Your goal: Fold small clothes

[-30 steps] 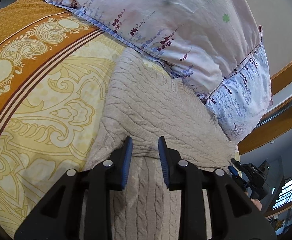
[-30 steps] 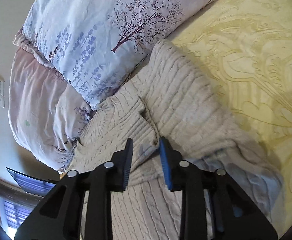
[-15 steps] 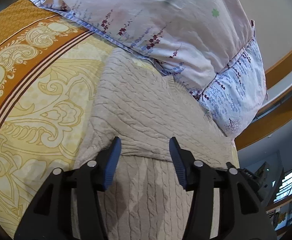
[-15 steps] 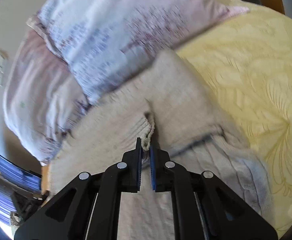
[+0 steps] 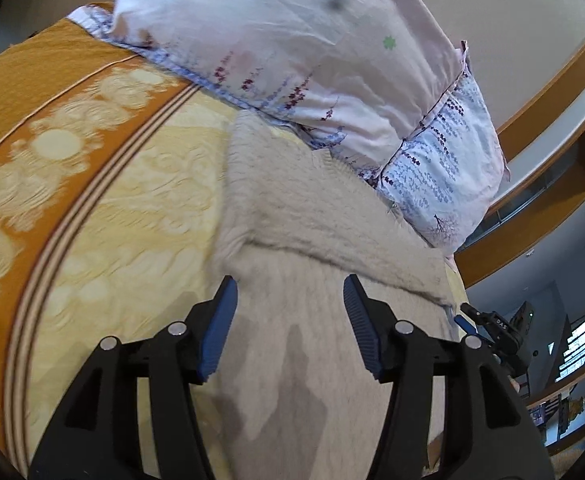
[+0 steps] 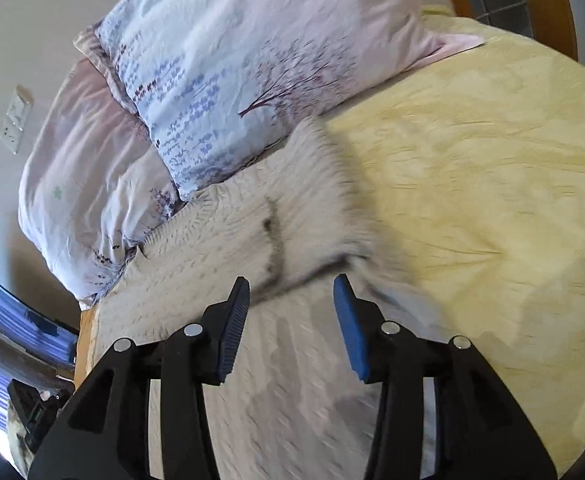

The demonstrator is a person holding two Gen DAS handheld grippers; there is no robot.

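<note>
A beige cable-knit sweater [image 5: 292, 216] lies on the bed, its far part folded back over the near part. It also shows in the right wrist view [image 6: 228, 248], with a folded edge across its middle. My left gripper [image 5: 288, 292] is open and empty, just above the near part of the sweater. My right gripper [image 6: 290, 294] is open and empty, above the sweater near its folded edge. The other gripper [image 5: 496, 328] shows at the right edge of the left wrist view.
Two floral pillows [image 5: 312, 52] [image 6: 228, 60] lie against the sweater's far edge. The yellow patterned bedspread [image 6: 472, 184] stretches right of the sweater; its orange border [image 5: 32, 120] runs on the left. A wooden bed frame [image 5: 540, 92] and wall are behind.
Both grippers opened wide and pulled back a little. The right gripper, shut on the folded sweater edge half a second ago, has let it go; the edge now lies flat.
</note>
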